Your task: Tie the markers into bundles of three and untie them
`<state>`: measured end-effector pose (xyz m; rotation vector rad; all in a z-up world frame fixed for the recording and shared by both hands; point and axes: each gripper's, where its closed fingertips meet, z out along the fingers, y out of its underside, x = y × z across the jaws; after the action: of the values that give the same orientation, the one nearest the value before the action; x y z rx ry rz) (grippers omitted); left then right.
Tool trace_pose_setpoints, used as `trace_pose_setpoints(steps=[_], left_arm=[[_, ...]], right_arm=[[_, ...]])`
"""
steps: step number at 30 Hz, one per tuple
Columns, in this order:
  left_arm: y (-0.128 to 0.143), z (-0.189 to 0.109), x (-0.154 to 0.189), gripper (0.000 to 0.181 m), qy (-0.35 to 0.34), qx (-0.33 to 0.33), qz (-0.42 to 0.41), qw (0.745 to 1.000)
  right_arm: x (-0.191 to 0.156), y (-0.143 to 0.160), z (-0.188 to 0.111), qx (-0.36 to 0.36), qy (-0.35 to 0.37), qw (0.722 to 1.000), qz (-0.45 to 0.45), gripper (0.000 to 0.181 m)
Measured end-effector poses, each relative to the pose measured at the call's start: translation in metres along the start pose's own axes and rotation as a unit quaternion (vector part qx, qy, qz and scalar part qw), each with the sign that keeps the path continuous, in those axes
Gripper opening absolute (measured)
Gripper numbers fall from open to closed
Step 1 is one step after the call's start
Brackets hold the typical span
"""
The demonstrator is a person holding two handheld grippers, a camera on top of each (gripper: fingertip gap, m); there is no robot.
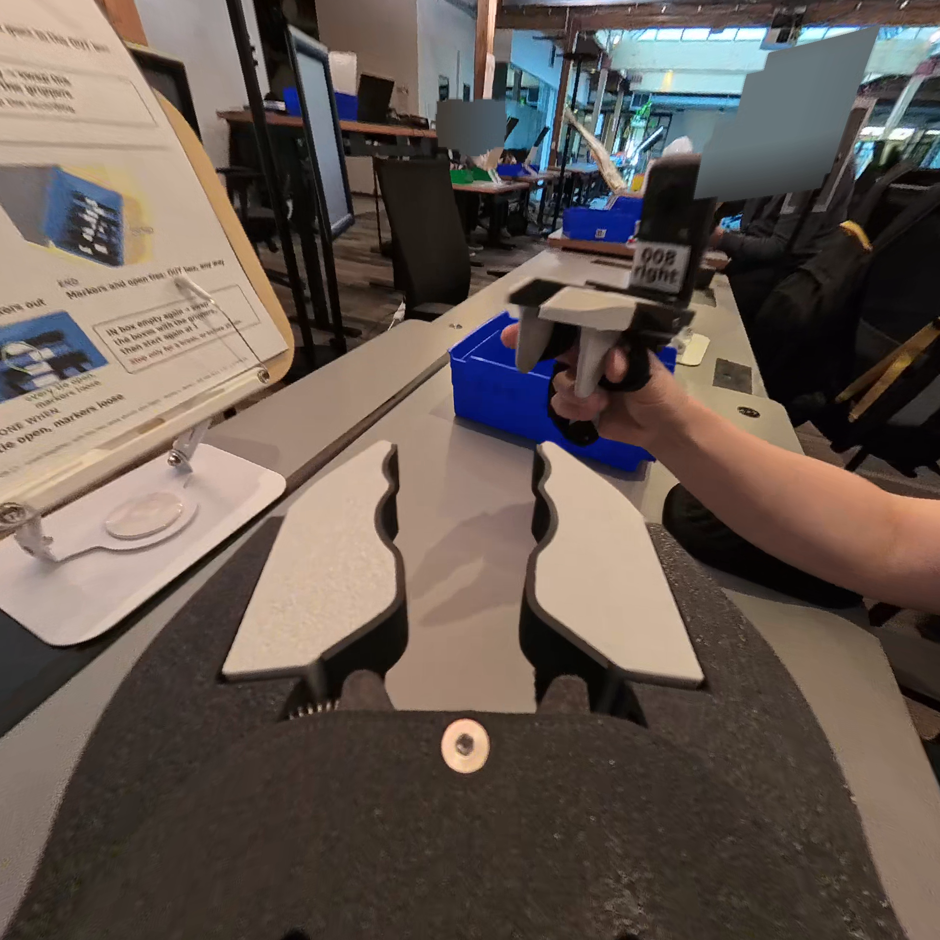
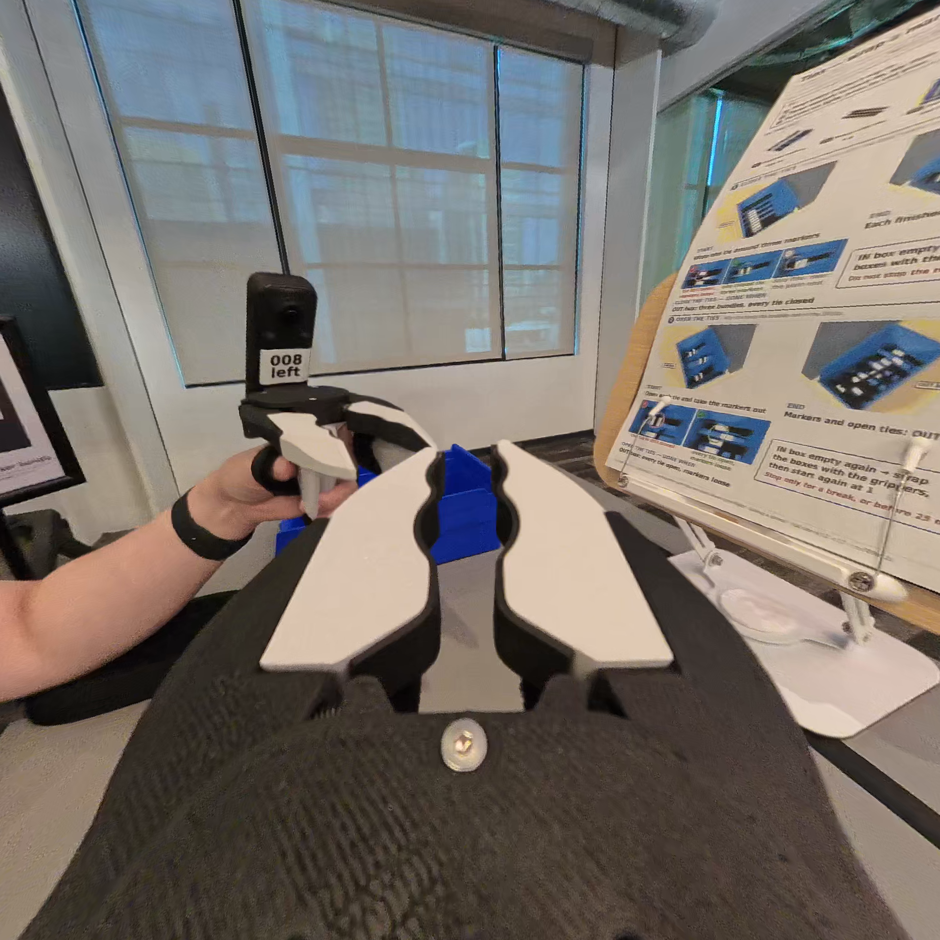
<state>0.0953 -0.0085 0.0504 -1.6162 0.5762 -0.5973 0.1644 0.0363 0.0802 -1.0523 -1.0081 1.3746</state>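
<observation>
No markers or ties show in either view. My left gripper [image 1: 465,458] is open and empty, low over the grey table [image 1: 330,397], its fingers pointing at a blue bin [image 1: 488,402]. The bin's inside is hidden. My right gripper [image 2: 467,452] is empty, with a narrow gap between its fingertips, and it points at the blue bin [image 2: 468,513] from the other side. In the left wrist view the right gripper [image 1: 554,379] hangs in a hand just above the bin. In the right wrist view the left gripper [image 2: 356,458] is held at the left of the bin.
An instruction sheet on a wooden board [image 1: 127,244] stands on a white base [image 1: 91,575] at the left; it is at the right in the right wrist view [image 2: 814,356]. A black pad [image 1: 737,554] lies under the forearm. Chairs, desks and more blue bins stand behind. Some 10 cm of space lies between my two pairs of fingers.
</observation>
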Motion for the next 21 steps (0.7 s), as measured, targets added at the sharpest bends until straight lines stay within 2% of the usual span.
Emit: trace_pose_setpoints(steps=[3,6,9,14,18,21], left_arm=[[0.007,0.011,0.002,0.055,-0.005,-0.007,0.0,1.0],[0.005,0.013,0.001,0.056,-0.011,0.003,0.002,1.0],[0.001,0.011,0.001,0.056,-0.008,0.016,-0.004,1.0],[0.0,0.011,-0.001,0.062,-0.013,0.021,-0.011,1.0],[0.0,0.01,-0.002,0.064,-0.02,0.022,-0.009,1.0],[0.0,0.01,-0.003,0.067,-0.023,0.023,-0.007,0.999]], right_arm=[[-0.008,-0.005,0.003,0.002,0.002,0.999,-0.035,0.017],[-0.022,-0.017,0.002,0.025,-0.025,0.998,-0.05,0.002],[-0.035,-0.031,0.0,0.06,-0.044,0.994,-0.081,0.002],[-0.039,-0.028,0.005,0.024,-0.04,0.998,-0.039,0.011],[-0.047,-0.026,0.005,0.017,-0.068,0.997,-0.024,0.001],[-0.048,-0.024,0.003,0.012,-0.076,0.996,-0.034,0.002]])
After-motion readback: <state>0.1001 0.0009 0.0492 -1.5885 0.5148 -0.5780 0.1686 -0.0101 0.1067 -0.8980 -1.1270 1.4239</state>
